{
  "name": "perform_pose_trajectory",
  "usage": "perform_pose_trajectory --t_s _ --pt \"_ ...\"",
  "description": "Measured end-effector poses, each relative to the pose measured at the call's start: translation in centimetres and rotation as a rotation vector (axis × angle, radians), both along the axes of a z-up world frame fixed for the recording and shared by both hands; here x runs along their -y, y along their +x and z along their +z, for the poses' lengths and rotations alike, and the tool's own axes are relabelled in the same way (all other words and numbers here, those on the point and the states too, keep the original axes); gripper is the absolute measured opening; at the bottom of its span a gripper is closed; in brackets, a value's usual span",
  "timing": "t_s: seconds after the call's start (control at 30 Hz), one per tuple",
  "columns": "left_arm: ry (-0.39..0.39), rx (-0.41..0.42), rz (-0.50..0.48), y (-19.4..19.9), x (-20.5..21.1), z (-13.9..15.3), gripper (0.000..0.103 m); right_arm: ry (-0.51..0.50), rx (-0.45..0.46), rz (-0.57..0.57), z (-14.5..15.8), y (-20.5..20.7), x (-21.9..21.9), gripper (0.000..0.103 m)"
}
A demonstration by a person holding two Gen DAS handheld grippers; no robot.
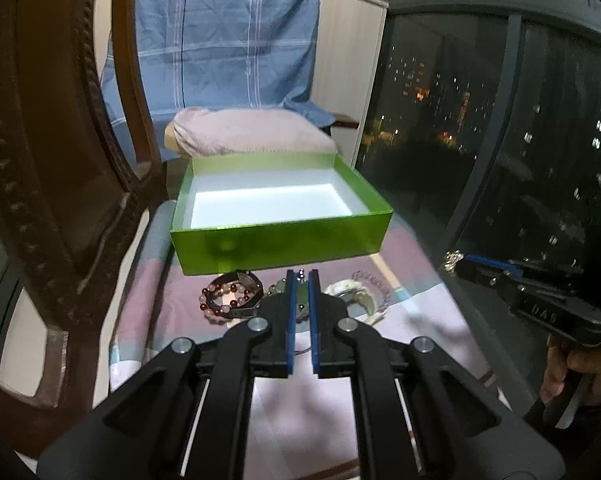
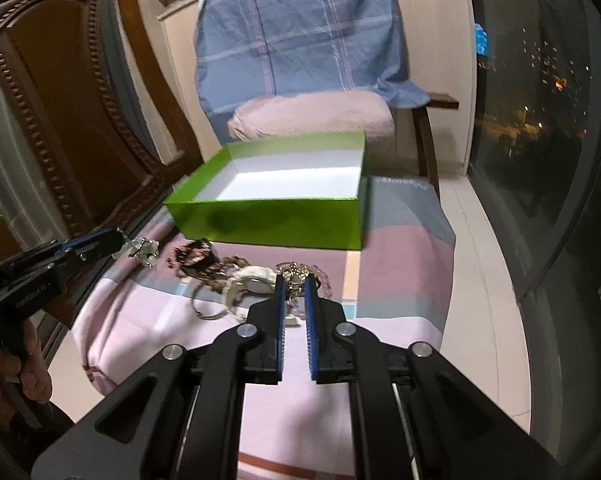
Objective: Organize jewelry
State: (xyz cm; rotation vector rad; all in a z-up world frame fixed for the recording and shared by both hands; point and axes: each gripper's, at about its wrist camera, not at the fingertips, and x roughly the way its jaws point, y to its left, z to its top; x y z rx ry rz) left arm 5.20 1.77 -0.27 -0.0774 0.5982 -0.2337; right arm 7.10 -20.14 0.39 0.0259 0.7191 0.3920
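Observation:
An open green box (image 1: 280, 240) with a white inside stands on the pink striped cloth; it also shows in the right wrist view (image 2: 268, 224). In front of it lie a red bead bracelet (image 1: 224, 300), a dark watch (image 2: 194, 258) and a white watch (image 1: 350, 292). My left gripper (image 1: 301, 274) is shut on a pale green bead piece (image 2: 140, 250), held above the cloth left of the pile. My right gripper (image 2: 296, 280) is shut on a gold chain piece (image 1: 454, 258), lifted off the cloth at the right.
A carved wooden chair back (image 1: 52, 168) stands close on the left. A chair with a pink cushion (image 2: 312, 116) and a blue checked cloth (image 2: 300, 32) stands behind the box. A dark window (image 1: 500, 140) runs along the right.

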Motion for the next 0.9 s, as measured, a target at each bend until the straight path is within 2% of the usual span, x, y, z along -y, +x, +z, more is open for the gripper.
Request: perform_pose_trajectory --t_s 0.4,0.67,0.9 --pt "-0.055 0.067 0.004 -3.9 -1.6 3.3 0.006 0.03 0.04 0.02 2.2 -2.8 -0.3 0.009" --pt "-0.089 0.044 0.005 -3.8 -2.6 2.9 0.006 0.025 0.05 0.015 2.2 -2.9 -0.3 0.009" --pt "-0.087 0.042 -0.001 -3.9 -2.5 2.8 0.006 0.027 0.05 0.006 2.2 -3.0 -0.1 0.009"
